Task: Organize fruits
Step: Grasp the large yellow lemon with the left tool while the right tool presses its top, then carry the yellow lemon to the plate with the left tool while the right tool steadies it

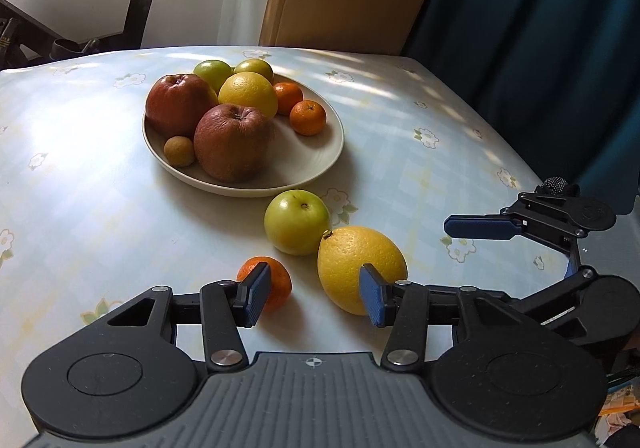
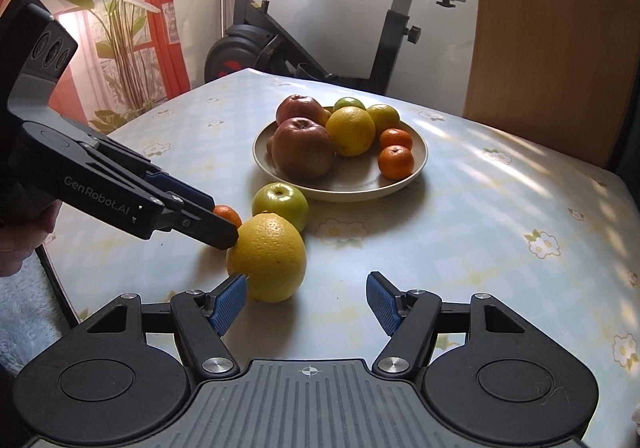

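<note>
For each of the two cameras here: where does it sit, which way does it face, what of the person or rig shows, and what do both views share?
Left wrist: sits on the left gripper, looks down across the table toward the plate; right gripper at the right edge.
Right wrist: sits on the right gripper, faces the plate and an exercise bike; left gripper and a hand at left.
Shared: plate, loose yellow citrus, green apple, small orange.

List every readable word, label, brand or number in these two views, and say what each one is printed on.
"GenRobot.AI": white lettering on the black side of the left gripper, seen in the right wrist view.
Papers on the red wall behind the plant: too small and blurred to read.
Nothing else legible in either view; the fruit and plate carry no labels.
</note>
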`<state>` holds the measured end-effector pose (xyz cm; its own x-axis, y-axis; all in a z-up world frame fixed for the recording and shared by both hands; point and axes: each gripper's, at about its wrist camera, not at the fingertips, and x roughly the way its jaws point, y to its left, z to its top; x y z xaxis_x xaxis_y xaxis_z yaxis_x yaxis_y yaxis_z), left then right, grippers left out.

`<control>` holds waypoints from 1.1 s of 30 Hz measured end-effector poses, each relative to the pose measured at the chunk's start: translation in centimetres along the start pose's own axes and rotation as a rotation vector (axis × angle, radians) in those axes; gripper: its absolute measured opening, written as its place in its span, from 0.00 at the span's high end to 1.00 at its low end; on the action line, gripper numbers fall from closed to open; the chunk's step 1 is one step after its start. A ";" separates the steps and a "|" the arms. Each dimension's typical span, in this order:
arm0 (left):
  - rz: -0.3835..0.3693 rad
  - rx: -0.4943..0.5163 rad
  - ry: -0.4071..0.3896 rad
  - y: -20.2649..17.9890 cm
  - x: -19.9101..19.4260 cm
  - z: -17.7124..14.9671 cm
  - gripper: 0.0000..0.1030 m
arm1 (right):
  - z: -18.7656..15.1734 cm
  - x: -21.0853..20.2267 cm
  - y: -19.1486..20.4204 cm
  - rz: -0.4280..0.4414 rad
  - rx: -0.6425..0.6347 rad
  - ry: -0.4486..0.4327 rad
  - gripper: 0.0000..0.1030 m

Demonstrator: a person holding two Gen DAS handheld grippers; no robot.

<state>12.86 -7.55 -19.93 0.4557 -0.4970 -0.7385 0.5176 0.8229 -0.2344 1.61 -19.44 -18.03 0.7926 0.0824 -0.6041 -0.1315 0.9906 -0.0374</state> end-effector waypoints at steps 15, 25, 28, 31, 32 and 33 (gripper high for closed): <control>-0.141 -0.129 0.034 1.8 1.5 2.0 0.68 | 0.2 3.1 1.7 0.093 -0.063 0.056 0.57; -0.243 -0.195 0.064 2.5 2.3 1.8 0.68 | 0.1 3.3 1.2 0.101 -0.026 0.060 0.53; -0.241 -0.175 0.056 1.9 2.3 1.6 0.68 | 0.1 3.3 1.4 0.099 -0.028 0.062 0.53; -0.234 -0.153 0.054 1.6 2.1 1.6 0.68 | 0.1 3.0 1.4 0.098 -0.026 0.063 0.52; -0.234 -0.150 0.054 1.5 2.1 1.6 0.68 | 0.0 2.9 1.3 0.098 -0.024 0.064 0.52; -0.233 -0.146 0.054 1.5 2.1 1.6 0.68 | 0.0 2.7 1.2 0.100 -0.019 0.065 0.51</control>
<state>15.79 -7.80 -20.80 0.2953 -0.6651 -0.6859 0.4924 0.7211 -0.4873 3.61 -18.01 -19.71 0.7348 0.1732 -0.6558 -0.2202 0.9754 0.0108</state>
